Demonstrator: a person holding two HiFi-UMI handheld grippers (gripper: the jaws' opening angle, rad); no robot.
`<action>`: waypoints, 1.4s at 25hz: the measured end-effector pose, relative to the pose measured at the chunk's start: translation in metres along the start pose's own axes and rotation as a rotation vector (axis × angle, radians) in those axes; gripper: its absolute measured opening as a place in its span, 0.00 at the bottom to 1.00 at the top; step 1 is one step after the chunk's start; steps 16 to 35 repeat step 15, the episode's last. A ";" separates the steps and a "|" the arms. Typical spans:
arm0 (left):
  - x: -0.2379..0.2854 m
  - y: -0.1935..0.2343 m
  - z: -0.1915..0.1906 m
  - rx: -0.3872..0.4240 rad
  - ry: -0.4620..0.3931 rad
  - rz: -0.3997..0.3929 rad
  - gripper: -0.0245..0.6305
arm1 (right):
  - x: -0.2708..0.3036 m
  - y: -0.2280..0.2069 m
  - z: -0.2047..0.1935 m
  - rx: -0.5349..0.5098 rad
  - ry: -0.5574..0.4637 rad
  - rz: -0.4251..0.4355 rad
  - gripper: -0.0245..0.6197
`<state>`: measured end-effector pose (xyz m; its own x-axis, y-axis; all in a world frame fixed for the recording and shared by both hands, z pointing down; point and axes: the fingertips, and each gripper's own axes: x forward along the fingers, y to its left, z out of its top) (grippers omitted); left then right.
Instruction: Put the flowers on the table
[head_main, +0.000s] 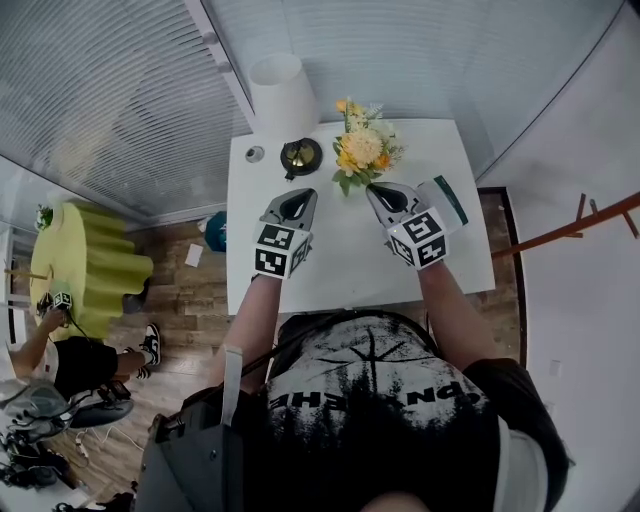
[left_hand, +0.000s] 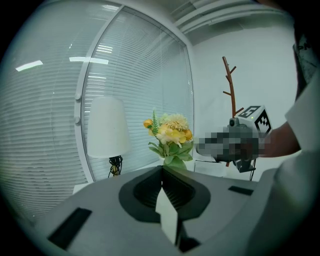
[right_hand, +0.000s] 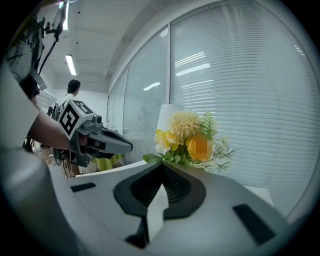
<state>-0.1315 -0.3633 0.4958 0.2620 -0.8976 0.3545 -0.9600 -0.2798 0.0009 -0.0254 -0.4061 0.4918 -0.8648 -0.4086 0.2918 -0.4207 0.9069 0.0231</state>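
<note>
A bunch of yellow and orange flowers (head_main: 362, 150) with green leaves stands at the far middle of the white table (head_main: 340, 265). Its base is hidden. My right gripper (head_main: 378, 189) is just in front of the bunch and slightly right, shut, with nothing seen between its jaws. In the right gripper view the flowers (right_hand: 192, 140) rise just past the shut right gripper (right_hand: 162, 165). My left gripper (head_main: 300, 194) hovers over the table left of the flowers, also shut and empty. From the left gripper (left_hand: 162, 169) the flowers (left_hand: 170, 137) show ahead, with the right gripper (left_hand: 245, 142) beside them.
A white lamp shade (head_main: 283, 90) stands at the table's far edge, with a black dish (head_main: 300, 155) and a small round grey thing (head_main: 254, 154) near it. A green-edged white item (head_main: 447, 197) lies by the right gripper. A wooden coat stand (head_main: 590, 225) is at the right, slatted window blinds behind.
</note>
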 end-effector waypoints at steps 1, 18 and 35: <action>0.000 0.001 0.001 -0.001 -0.002 0.002 0.06 | 0.000 -0.001 0.000 0.000 0.001 0.000 0.06; -0.003 0.005 0.001 -0.005 -0.002 0.018 0.06 | -0.001 0.003 -0.006 0.013 0.009 0.000 0.06; -0.003 0.005 0.001 -0.005 -0.002 0.018 0.06 | -0.001 0.003 -0.006 0.013 0.009 0.000 0.06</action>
